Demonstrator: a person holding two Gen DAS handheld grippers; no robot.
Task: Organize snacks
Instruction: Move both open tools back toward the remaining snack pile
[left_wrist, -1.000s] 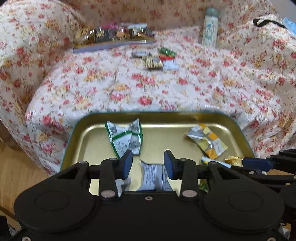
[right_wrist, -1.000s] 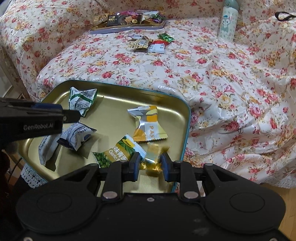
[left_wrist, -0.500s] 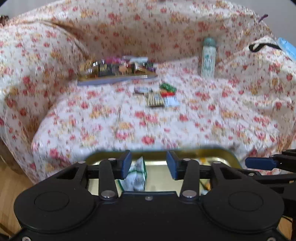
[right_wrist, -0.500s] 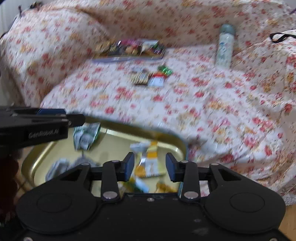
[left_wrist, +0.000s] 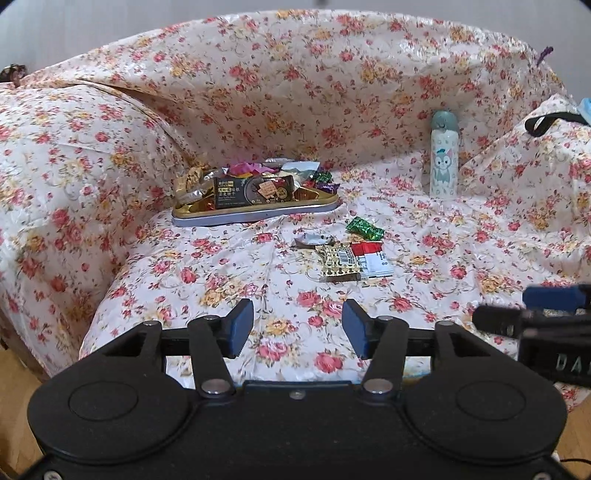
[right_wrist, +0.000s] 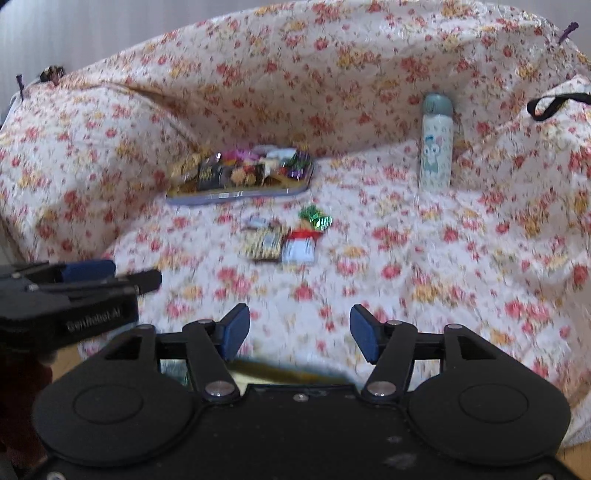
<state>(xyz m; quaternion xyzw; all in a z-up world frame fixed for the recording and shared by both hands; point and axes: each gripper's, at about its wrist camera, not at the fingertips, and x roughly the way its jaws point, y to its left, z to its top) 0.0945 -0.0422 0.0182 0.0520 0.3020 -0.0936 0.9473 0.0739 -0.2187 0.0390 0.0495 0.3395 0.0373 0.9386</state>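
The left claw has its jaws spreading apart with nothing between them; only the flowered cover of the sofa shows in the gap. The right claw is likewise spreading, and nothing sits between its blue pads either.

The snacks lie well ahead of both claws, up on the sofa seat. A small loose group sits in the middle of the seat: a green foil candy, a gold patterned packet with a red and white packet touching its right side, and a small silvery wrapper just behind the gold one. From the right wrist view the same group appears blurred, with the green candy at the back of it.

Farther back and to the left, against the sofa's backrest, a shallow tin tray is heaped with wrapped snacks, a dark packet lying across its front. A pale bottle with a cartoon cat stands upright to the right, well apart from the snacks.

A sliver of a gold tin shows just below the right claw's pads.
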